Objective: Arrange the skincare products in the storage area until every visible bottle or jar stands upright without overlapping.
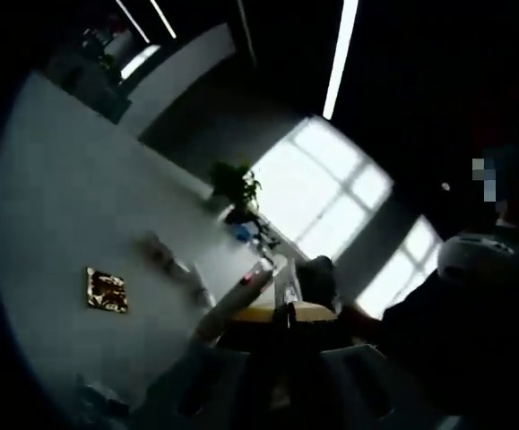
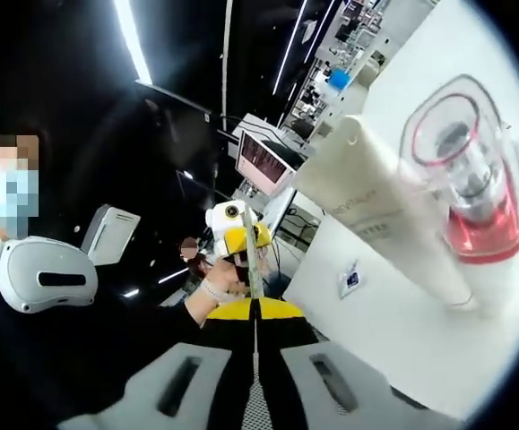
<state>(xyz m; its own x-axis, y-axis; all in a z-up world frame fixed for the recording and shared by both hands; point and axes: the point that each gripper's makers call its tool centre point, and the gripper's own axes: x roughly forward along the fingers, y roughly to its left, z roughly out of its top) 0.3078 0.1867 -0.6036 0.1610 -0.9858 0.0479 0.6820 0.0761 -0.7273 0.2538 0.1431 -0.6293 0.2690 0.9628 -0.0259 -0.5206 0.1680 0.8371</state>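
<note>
Fingers [image 2: 331, 381] of the right gripper [image 2: 255, 358] are seen pressed together along a thin dark seam, with nothing pinched between them. Whether the left gripper [image 1: 281, 381] is spread or pressed together cannot be told, since its jaws are lost in shadow. Close to the right gripper's camera, a white tube [image 2: 380, 215] and a clear bottle [image 2: 470, 179] with red liquid are seen against a white tabletop [image 2: 393, 331]; a small blue-and-white packet [image 2: 350, 281] lies flat farther off. Shelving [image 2: 340, 63] and ceiling light strips [image 2: 134, 40] are visible in the dark room behind. In the left gripper view, the dim pale surface [image 1: 71, 206] carries a gold-patterned square [image 1: 107, 290], several small bottles [image 1: 183, 269] and a potted plant [image 1: 235, 190] before a bright window [image 1: 322, 184].
</note>
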